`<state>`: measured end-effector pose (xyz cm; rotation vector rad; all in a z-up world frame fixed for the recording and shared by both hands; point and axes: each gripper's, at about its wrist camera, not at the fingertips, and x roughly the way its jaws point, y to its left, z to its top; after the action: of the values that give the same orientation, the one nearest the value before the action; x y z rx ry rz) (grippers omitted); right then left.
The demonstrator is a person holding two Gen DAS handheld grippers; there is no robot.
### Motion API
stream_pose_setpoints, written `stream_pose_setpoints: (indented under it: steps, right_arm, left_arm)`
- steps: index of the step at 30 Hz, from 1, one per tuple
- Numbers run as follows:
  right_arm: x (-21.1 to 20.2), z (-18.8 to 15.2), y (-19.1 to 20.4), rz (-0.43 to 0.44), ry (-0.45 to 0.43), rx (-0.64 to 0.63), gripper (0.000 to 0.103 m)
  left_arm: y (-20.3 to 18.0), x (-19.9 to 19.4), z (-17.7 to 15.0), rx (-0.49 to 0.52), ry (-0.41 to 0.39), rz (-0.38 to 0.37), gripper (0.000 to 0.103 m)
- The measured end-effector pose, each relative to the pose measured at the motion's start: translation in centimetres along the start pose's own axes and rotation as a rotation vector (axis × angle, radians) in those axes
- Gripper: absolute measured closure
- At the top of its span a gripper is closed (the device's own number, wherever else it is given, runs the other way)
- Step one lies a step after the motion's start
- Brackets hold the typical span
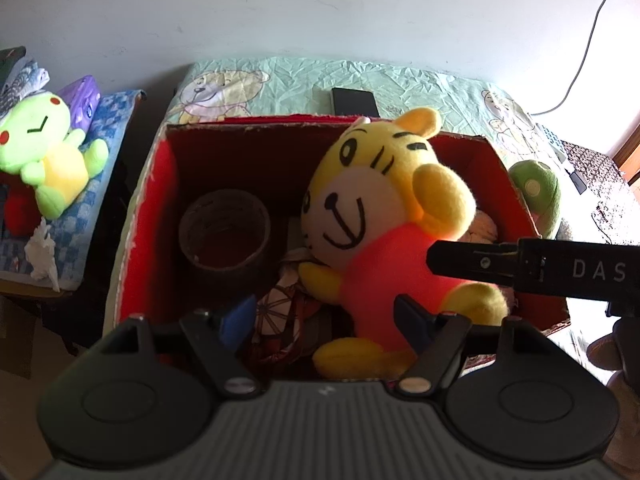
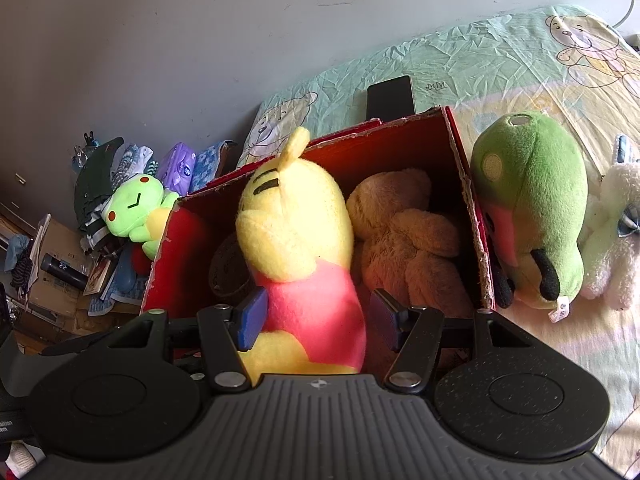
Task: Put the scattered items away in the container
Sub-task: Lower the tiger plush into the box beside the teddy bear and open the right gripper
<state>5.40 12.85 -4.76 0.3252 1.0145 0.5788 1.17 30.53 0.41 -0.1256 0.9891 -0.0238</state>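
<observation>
We see one red cardboard box (image 1: 152, 184) on the bed (image 2: 460, 52), near its wall edge. Inside sit one yellow tiger plush in a pink shirt (image 1: 376, 216), one brown tape roll (image 1: 224, 232) and, in the right wrist view only, one tan teddy bear (image 2: 404, 240). Our right hand-held gripper (image 2: 316, 320) is spread around the tiger's body; our left hand-held gripper (image 1: 328, 320) is spread, empty, over the box. One dark green plush (image 2: 532, 208) lies outside the box, touching its right wall, with one white plush (image 2: 616, 236) beside it.
</observation>
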Motion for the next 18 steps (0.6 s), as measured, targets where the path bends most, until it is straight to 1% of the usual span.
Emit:
stream_pose_setpoints:
  steps: [6, 11, 18]
  right_arm:
    - [-1.3, -0.2, -0.7, 0.019, -0.033, 0.024, 0.042]
    - [-2.4, -0.3, -1.3, 0.023, -0.059, 0.019, 0.042]
    - [-3.2, 0.0, -2.7, 0.052, -0.048, 0.009, 0.042]
  left_arm:
    - [-0.6, -0.7, 0.1, 0.004, -0.008, 0.049, 0.026]
    - [-1.2, -1.7, 0.5, 0.006, -0.036, 0.083, 0.026]
    - [-2.9, -2.4, 0.7, 0.003, -0.053, 0.134, 0.026]
